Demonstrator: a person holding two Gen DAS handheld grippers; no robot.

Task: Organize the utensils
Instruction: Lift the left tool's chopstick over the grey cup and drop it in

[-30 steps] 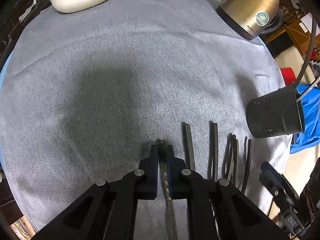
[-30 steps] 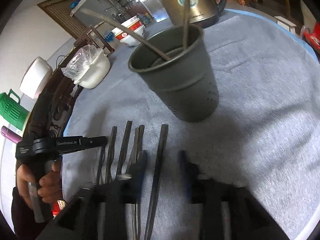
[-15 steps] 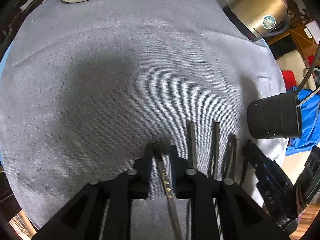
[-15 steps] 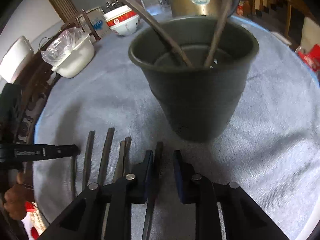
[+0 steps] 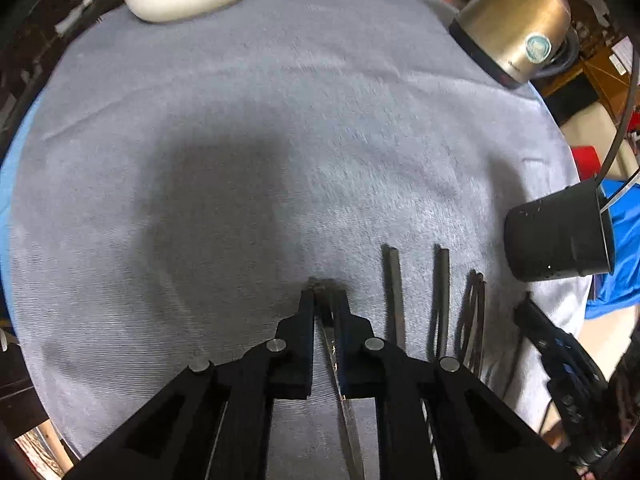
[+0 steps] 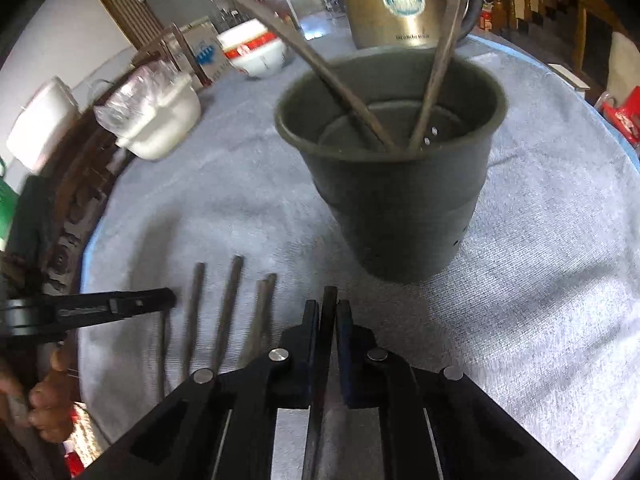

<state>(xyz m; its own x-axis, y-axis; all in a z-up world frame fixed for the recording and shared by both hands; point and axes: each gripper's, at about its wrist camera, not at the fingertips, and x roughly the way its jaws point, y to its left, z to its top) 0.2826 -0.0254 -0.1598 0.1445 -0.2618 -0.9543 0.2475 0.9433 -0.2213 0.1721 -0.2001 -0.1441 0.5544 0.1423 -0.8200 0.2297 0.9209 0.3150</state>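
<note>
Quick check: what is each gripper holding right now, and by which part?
Left gripper is shut on a chopstick near its far end; right gripper likewise pinches another chopstick near its tip.

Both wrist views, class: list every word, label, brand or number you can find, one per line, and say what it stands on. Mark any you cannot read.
Round teal sticker on the gold kettle: too blurred to read.
Small print under that sticker: too small to read.
Gold characters on the utensil in the left gripper: unreadable.
Embossed lettering on the left gripper's side, seen in the right wrist view: blurred, unreadable.
Red band on the bowl: no legible text.

Dim overhead light, motion blur, fisheye-warped edges.
</note>
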